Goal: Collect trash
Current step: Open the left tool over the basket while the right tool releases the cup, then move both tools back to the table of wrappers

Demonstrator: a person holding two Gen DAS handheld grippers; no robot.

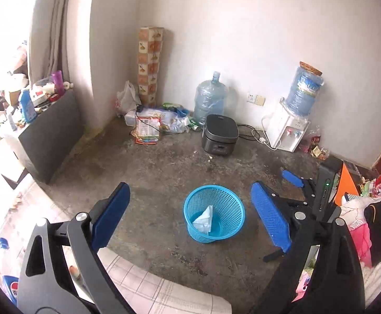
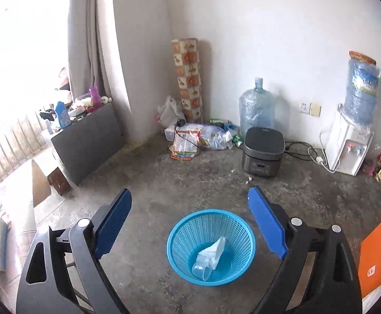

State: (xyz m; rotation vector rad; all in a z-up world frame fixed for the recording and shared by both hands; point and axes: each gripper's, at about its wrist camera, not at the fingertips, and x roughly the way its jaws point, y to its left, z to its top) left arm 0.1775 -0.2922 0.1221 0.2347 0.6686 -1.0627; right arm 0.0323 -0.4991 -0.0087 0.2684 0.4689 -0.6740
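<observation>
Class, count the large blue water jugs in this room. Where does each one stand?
2. One water jug stands on the floor against the wall behind the rice cooker; the other jug sits inverted atop the white dispenser. None seems hidden.

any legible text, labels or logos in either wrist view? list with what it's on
None can be read.
Water dispenser bottle label: print blurred.
Food packets on the floor: print too small.
Orange box: white logo, unreadable.
Blue bottle on the cabinet: label blurred.
</observation>
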